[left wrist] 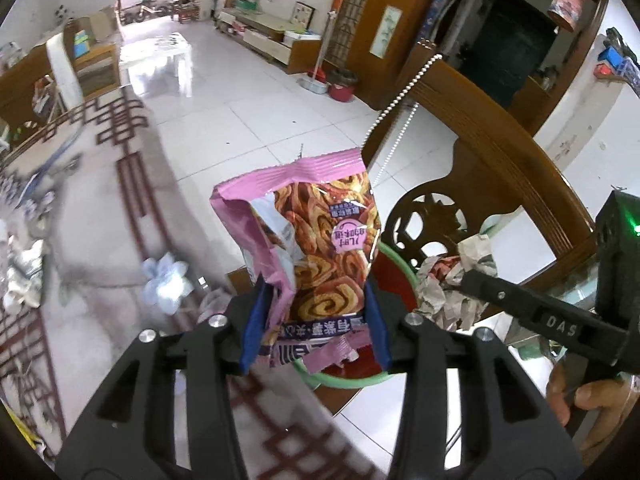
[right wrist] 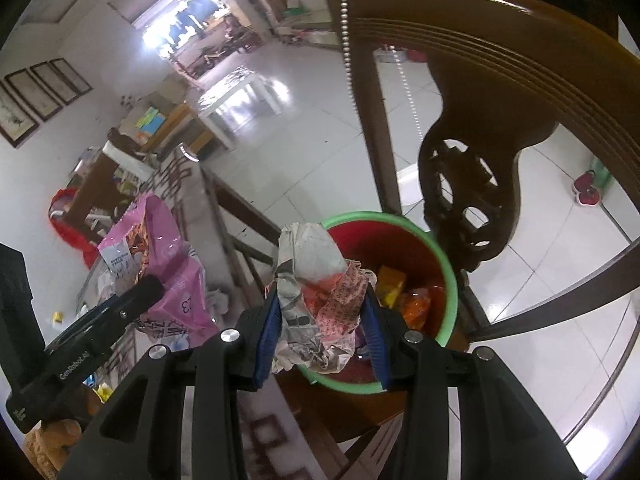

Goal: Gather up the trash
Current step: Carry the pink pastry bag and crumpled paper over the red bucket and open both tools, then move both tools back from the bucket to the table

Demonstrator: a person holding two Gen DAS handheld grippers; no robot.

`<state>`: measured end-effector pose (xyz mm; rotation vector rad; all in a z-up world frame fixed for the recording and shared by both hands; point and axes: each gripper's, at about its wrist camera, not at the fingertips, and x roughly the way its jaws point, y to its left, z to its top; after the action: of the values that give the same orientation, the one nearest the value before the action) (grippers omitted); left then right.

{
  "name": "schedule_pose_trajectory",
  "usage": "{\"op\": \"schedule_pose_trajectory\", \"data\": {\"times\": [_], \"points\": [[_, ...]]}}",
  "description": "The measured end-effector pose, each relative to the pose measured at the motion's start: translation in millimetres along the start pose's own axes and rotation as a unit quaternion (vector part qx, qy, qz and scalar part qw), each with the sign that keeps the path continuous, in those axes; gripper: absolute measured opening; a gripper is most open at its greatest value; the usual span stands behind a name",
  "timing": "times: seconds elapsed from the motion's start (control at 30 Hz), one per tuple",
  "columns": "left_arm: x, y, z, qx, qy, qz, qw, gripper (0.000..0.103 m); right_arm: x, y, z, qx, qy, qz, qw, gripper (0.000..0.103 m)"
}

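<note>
A pink snack bag stands upright between the blue pads of my left gripper, which is shut on its lower part. In the right wrist view the same bag shows at the left. My right gripper is shut on a crumpled wad of newspaper, held just above the near rim of a red bin with a green rim. Yellow and orange wrappers lie inside the bin. From the left wrist view the newspaper hangs to the right of the bag, over the bin's rim.
A carved wooden chair back arches over the bin, with a bead string hanging from it. The table with a patterned cloth lies to the left, scraps scattered on it. A hand grips the right tool. White tiled floor stretches beyond.
</note>
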<state>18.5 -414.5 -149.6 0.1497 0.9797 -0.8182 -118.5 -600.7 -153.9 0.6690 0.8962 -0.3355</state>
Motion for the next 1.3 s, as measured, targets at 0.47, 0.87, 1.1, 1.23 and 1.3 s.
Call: {"op": "schedule_pose_trajectory", "data": {"times": [0.47, 0.87, 1.1, 1.23, 1.3], "points": [[-11.4, 2.1, -5.5, 0.0, -0.026, -0.026, 0.9993, 0.083, 17.2, -11.4, 15.9, 0.029, -0.008, -0.029, 0.999, 0.069], [-57.1, 38.6, -50.7, -0.029, -0.034, 0.031, 0.9985, 0.083, 11.5, 22.1, -4.7, -0.01, 0.004, -0.012, 1.0, 0.069], [-75.1, 63.9, -68.7, -0.068, -0.037, 0.046, 0.996, 0.083, 9.3, 42.6, -16.7, -0.031, 0.012, -0.003, 0.999, 0.069], [-82.7, 73.2, -74.7, -0.089, -0.04, 0.044, 0.9942, 0.083, 7.7, 49.9, -21.9, -0.037, 0.014, -0.002, 0.999, 0.069], [-87.0, 77.4, -78.8, -0.091, -0.042, 0.046, 0.9939, 0.083, 7.5, 55.3, -25.0, -0.041, 0.016, -0.003, 0.999, 0.069]]}}
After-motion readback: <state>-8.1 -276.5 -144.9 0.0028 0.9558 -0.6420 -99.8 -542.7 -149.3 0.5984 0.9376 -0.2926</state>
